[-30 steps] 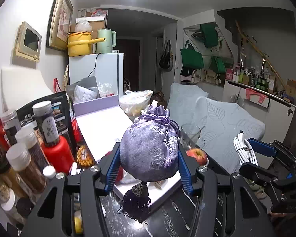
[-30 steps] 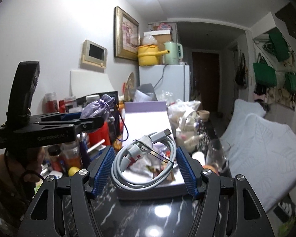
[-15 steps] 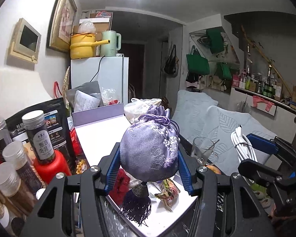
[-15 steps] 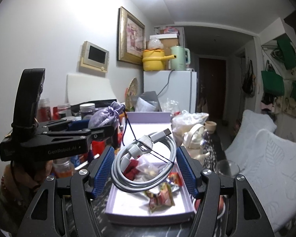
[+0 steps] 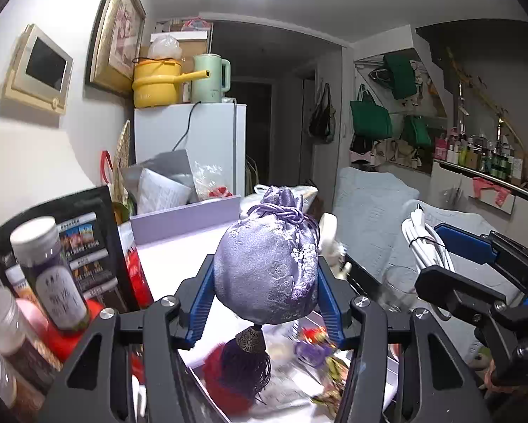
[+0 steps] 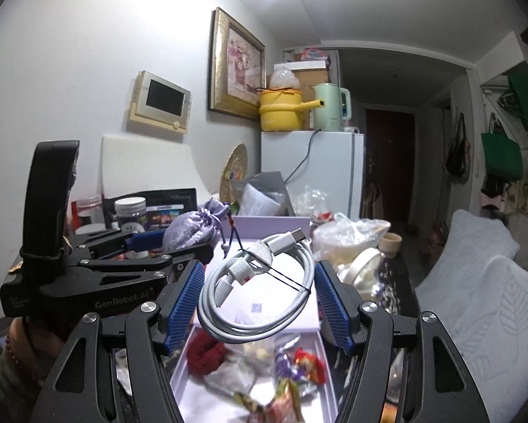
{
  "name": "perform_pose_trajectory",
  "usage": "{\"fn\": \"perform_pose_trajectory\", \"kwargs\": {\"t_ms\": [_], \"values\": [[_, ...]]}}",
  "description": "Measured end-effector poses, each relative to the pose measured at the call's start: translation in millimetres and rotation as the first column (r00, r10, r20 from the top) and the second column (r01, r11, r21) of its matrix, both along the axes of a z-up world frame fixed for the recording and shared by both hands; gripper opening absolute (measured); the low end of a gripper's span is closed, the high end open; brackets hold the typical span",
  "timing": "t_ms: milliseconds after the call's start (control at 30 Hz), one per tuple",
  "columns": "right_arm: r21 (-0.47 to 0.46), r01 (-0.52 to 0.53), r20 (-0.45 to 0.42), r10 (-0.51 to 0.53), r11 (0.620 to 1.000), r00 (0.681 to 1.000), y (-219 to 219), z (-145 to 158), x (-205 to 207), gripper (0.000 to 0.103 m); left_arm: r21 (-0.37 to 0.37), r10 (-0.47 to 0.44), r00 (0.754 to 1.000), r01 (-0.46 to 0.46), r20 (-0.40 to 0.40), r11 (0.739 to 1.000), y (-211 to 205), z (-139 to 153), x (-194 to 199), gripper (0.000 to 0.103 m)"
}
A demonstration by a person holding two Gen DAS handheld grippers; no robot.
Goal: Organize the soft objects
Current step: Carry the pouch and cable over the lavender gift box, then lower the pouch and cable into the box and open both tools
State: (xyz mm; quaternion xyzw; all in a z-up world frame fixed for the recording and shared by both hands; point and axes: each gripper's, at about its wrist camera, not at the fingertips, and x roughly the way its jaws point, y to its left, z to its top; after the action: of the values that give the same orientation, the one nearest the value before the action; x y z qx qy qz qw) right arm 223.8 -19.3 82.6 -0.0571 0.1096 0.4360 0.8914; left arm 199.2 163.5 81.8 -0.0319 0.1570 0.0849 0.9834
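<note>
- The left gripper (image 5: 265, 299) is clamped on a purple brocade pouch (image 5: 265, 268), gripped round its belly so its tassel (image 5: 242, 363) hangs free; the right gripper (image 6: 258, 299) pinches a coiled white cable (image 6: 260, 292) across the loop, likely to keep it bundled
- Both hang over the lilac box (image 6: 264, 320), which already holds sweets and a red scrunchie (image 6: 205, 352)
- The box contents are blurred; its near edge is cut off; the pouch's contents are hidden

worktop (image 6: 401, 275): we see it dark, cluttered | lilac tray (image 6: 320, 349) on it | jars (image 5: 48, 275) left | drinking glass (image 5: 398, 287), plastic bag (image 6: 345, 232) right
</note>
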Motion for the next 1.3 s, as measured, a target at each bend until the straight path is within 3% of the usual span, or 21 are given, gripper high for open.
{"fn": "perform_pose_trajectory", "kwargs": {"t_ms": [367,833,1300], "values": [[0.000,-0.042,-0.023,0.042,0.999,0.999,31.0,-17.2,43.0,0.065,0.053,0.089,0.994,-0.085,-0.066,0.995,14.3,-20.5,30.3,0.053],[-0.117,-0.034,-0.127,0.019,0.993,0.992,55.5,-54.6,80.9,0.065,0.086,0.102,0.978,-0.088,-0.182,0.992,9.4,-53.2,62.2,0.053],[-0.218,-0.032,-0.305,-0.036,0.975,0.952,72.9,-99.5,120.6,0.065,0.081,0.111,0.951,-0.091,-0.288,0.993,20.1,-84.5,89.5,0.053]]}}
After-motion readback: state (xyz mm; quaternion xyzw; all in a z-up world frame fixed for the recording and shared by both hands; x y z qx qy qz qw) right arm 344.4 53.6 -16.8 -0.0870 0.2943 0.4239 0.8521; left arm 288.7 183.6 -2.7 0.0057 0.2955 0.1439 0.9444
